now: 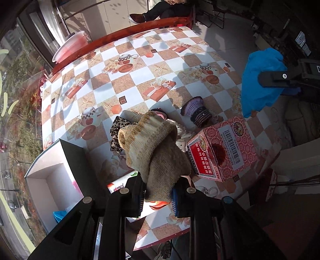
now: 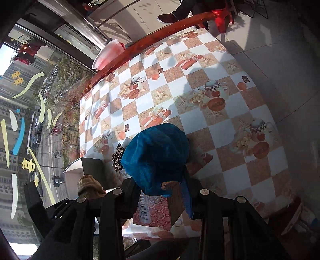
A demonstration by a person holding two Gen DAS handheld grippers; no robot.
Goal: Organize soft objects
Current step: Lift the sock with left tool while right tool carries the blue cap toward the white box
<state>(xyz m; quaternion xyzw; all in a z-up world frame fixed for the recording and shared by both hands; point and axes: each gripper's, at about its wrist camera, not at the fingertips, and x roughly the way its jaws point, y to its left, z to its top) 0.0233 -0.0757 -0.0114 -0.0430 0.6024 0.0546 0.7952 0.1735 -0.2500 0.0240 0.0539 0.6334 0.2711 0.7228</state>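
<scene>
My left gripper (image 1: 158, 192) is shut on a beige knitted piece (image 1: 156, 152) and holds it above the table (image 1: 140, 66). Under it lies a small pile: a leopard-print cloth (image 1: 117, 128), a dotted white cloth (image 1: 183, 138) and a purple knitted shoe (image 1: 197, 111). My right gripper (image 2: 162, 190) is shut on a blue plush cloth (image 2: 158, 156), held in the air over a red patterned box (image 2: 158, 212). That blue cloth also shows in the left wrist view (image 1: 260, 82) at the right, with the right gripper's finger in front of it.
The red patterned box (image 1: 222, 148) stands near the table's front right. An open white box (image 1: 52, 186) stands at the front left with something blue inside. A pink lidded basin (image 1: 70, 46) sits beyond the far left edge. A seated person's legs (image 1: 160, 12) are behind the table.
</scene>
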